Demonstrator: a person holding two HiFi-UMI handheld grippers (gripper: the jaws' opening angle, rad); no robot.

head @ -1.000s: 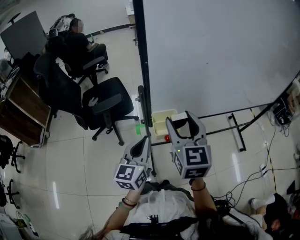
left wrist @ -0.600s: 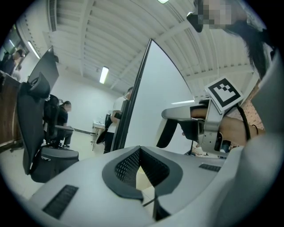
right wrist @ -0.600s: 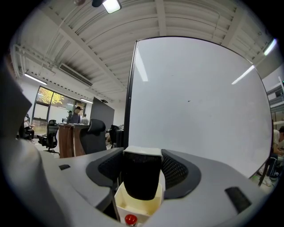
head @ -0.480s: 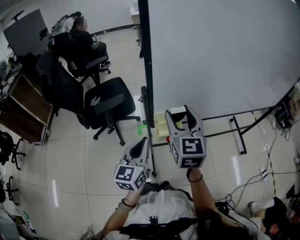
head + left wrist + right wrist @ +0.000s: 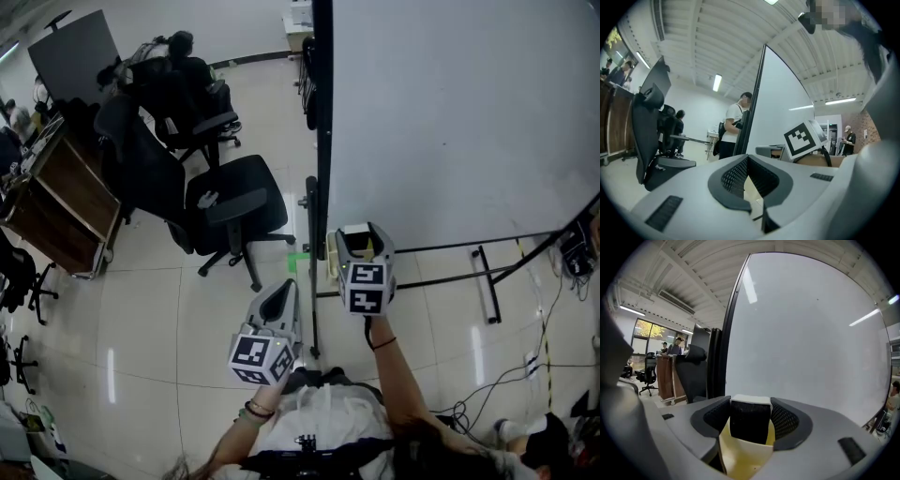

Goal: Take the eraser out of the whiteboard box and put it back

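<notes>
Right gripper view: the right gripper [image 5: 751, 412] is clenched on the eraser [image 5: 750, 423], a dark felt block with a white cap, pads pressing both sides. The pale yellow whiteboard box [image 5: 743, 458] sits at its 6 o'clock. The left gripper [image 5: 747, 162] is closed and empty.

Right tool [image 5: 364, 234], arm outstretched, clamps the eraser [image 5: 750, 420]; left tool [image 5: 285, 292] hangs back, jaws together.

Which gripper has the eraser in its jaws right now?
The right gripper: the black, white-topped eraser sits clamped in its jaws above the yellowish box. The left gripper is shut with nothing between its jaws.
</notes>
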